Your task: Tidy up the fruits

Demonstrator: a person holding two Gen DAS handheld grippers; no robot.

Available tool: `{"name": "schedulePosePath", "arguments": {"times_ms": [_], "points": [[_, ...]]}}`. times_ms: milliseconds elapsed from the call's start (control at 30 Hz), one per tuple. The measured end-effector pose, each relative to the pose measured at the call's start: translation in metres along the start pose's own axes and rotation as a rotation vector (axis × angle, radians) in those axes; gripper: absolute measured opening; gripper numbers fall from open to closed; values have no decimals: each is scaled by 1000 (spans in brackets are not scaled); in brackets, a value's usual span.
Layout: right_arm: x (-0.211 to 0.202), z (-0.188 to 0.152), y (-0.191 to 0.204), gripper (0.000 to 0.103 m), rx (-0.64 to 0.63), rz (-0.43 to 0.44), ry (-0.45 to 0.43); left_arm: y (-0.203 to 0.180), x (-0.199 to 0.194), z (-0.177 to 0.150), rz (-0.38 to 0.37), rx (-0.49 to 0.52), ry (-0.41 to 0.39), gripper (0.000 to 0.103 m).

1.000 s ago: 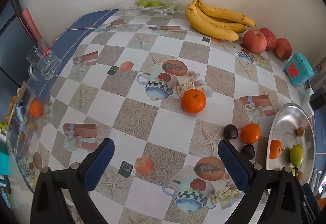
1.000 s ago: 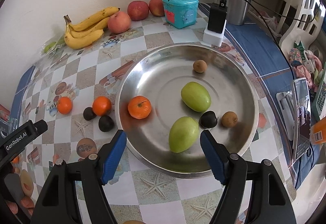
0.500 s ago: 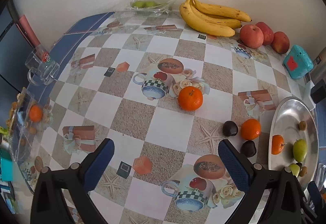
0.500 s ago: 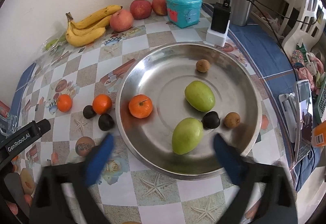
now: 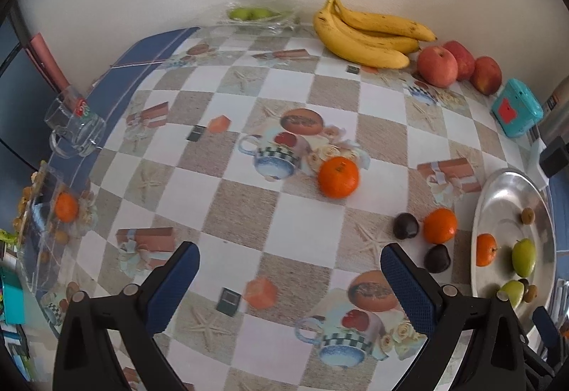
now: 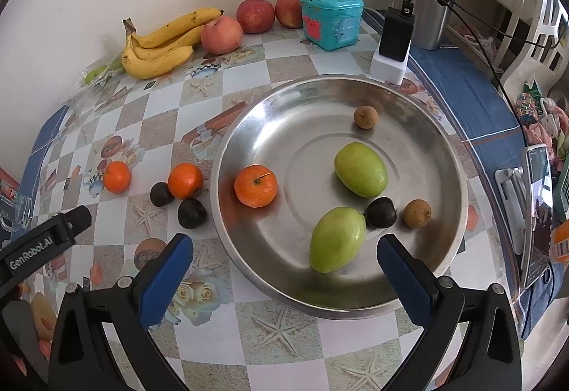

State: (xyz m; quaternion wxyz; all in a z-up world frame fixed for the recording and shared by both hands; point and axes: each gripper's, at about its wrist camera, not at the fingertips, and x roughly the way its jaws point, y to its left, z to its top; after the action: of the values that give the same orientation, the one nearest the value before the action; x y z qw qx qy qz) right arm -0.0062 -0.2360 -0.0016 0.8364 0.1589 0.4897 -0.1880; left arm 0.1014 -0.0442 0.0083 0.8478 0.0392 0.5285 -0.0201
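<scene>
While the right gripper hung with jaws wide apart and empty over the metal plate, a green fruit lay just below it. The left gripper also gaped empty above the table, an orange lying ahead.

Right wrist view: tray centre frame; in it two mangoes, tangerine at its left. Left of tray, two plums. Bananas upper left, by wall.
</scene>
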Motion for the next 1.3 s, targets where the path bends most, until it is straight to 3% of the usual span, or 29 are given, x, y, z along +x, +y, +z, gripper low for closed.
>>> {"name": "schedulePosePath", "arguments": {"times_ms": [533,800,1300], "points": [[4,2,47,103,-98,97,-10,65,-5,16,-10,-133,-30,103],[13,5,63,103,-141,133,7,58,12,14,-5,-110,18,103],[32,1,86,103,-230,66,9,48,33,15,-10,-83,77,103]]}}
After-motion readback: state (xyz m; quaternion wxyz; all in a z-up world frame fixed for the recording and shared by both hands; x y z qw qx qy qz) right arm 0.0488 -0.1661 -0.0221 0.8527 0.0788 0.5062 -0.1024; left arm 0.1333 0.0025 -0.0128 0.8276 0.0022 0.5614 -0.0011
